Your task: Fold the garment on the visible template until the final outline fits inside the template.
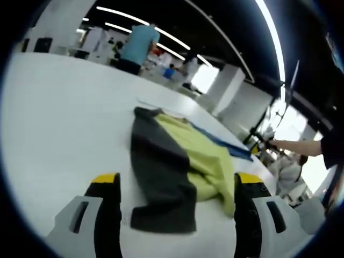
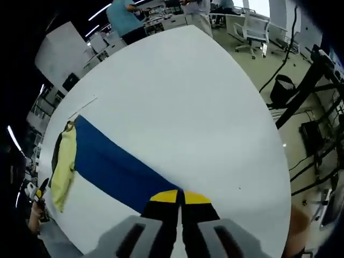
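**Garment lies loose on the table, neither gripper holding it**

In the left gripper view, the left gripper (image 1: 177, 196) stands with its jaws spread wide, yellow tips at about 7 and 5 o'clock. The garment (image 1: 180, 166), dark grey and yellow-green, lies crumpled on the white table (image 1: 64, 118) between and just beyond those jaws, its grey hem reaching down into the gap; whether the cloth touches the jaw at 5 o'clock is hard to tell. A strip of the blue template (image 1: 228, 145) peeks out past the garment toward 3 o'clock.

In the right gripper view, the right gripper (image 2: 180, 198) has its jaws pressed together at 6 o'clock, with nothing visible between them, its tips over the near end of the blue template. The template runs toward 9 o'clock, where the garment sits, well apart from this gripper.
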`<state>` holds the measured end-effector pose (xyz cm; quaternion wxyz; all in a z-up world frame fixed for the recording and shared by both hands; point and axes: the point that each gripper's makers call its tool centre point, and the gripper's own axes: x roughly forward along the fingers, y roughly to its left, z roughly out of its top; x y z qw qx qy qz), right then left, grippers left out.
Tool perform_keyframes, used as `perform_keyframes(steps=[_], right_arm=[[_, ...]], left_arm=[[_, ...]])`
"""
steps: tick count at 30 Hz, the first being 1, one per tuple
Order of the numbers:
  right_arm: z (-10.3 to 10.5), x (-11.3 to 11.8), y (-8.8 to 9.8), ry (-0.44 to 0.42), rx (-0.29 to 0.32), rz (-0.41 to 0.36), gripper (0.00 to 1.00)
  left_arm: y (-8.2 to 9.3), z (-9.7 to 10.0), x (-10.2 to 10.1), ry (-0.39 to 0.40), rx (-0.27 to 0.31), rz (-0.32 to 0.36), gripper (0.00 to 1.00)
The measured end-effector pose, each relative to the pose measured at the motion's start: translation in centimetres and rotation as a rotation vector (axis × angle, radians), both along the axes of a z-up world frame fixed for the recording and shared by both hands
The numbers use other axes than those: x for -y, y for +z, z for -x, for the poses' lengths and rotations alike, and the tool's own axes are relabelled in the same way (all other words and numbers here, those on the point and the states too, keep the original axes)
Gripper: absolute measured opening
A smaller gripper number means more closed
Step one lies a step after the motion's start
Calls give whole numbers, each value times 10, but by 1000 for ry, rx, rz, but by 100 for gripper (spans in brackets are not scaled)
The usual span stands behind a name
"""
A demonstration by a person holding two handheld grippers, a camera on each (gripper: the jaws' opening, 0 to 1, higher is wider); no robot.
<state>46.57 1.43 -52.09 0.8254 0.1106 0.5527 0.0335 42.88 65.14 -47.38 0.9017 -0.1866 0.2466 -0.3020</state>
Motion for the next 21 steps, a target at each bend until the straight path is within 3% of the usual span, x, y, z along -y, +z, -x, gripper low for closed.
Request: perform_keyframes(steps=[3,7,13,21], right_arm=[[-10,12,-3,16,26,53,0],[-6,12,-13,93,-15,129,0],[-9,11,-16,100,-7,172,0],[-10,11,-17,94,2,170,0]], left_arm=[[-2,1,1,-2,-6,-1,83],[-2,3,2,1,-6,1,83],[-1,2,-3,11,-8,-1,83],[-3,1,-4,17,-11,-1,83]])
